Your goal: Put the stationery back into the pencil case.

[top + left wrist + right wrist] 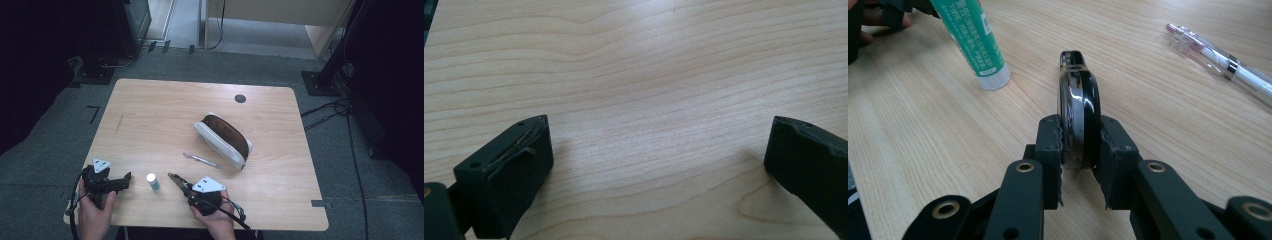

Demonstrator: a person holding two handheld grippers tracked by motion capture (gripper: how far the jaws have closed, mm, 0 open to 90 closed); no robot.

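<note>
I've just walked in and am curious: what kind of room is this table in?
Probably a lab or recording room rather than a home: a bare wooden table on grey carpet, dark equipment stands around it, and cables across the floor.

Table (150, 110) far-left half bare wood, wide open for a pass. Pencil case (223, 140) sits right of centre, mouth open, blocks that stretch. Pen (201, 160) lies flat just in front of the case, close to it, narrow gap between. Glue stick (153, 181) stands upright between the left gripper (125, 179) and right gripper (172, 176), tight lane either side. Bare wood between the left gripper's open jaws. Small dark disc (240, 98) near far edge, flat.
</note>
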